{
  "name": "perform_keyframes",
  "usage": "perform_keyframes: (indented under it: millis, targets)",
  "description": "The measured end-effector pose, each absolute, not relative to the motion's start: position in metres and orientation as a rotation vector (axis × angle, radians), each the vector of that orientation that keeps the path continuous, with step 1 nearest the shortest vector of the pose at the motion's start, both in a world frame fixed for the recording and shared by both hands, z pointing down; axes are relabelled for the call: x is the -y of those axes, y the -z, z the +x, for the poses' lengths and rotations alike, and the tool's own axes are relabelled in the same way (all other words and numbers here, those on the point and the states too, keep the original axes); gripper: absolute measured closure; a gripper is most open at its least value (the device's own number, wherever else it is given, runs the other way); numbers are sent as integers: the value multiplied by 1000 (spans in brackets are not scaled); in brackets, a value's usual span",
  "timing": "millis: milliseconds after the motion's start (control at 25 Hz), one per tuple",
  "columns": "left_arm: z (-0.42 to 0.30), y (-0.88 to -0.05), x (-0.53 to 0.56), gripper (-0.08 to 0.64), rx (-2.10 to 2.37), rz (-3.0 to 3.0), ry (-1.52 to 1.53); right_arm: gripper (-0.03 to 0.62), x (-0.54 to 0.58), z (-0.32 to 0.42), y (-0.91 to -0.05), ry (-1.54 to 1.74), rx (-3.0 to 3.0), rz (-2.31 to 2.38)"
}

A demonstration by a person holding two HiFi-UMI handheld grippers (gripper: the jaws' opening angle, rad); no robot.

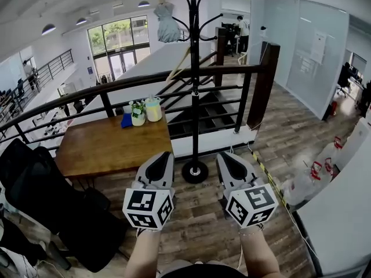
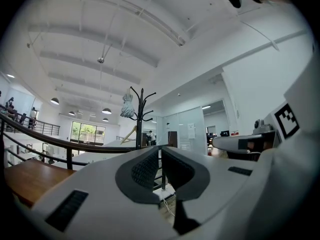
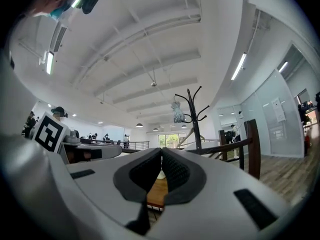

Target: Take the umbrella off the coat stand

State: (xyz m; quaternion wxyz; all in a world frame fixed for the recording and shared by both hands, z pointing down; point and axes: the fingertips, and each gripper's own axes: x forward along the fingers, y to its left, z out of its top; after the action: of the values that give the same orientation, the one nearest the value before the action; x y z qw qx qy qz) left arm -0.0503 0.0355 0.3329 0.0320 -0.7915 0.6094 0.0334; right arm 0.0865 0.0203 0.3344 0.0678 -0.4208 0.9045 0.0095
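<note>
Hanging high on the coat stand (image 1: 195,97), a pale blue umbrella (image 1: 167,22)

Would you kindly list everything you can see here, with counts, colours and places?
coat stand: one, black, centre
umbrella: one, pale blue, folded, hanging from an upper hook
table: one, brown wood, left of the stand
jug: one, pale yellow, table's far right corner
plant pot: one, white, beside the jug
chair: one, black, lower left
railing: one, dark, behind the table
left gripper: white, jaws shut, empty
right gripper: white, jaws shut, empty
</note>
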Motion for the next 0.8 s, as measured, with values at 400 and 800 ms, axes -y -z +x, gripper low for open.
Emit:
perform_keyframes:
  millis: [400,800]
  targets:
    - [-46,-345,-36,532,-1928,-2457,-142,564,-19,81,-341,-19,-2786,-1169]
    - [-64,-349,29,532,-1899,-2471,-113,563,46,57,-346,-3,-2775,-1156]
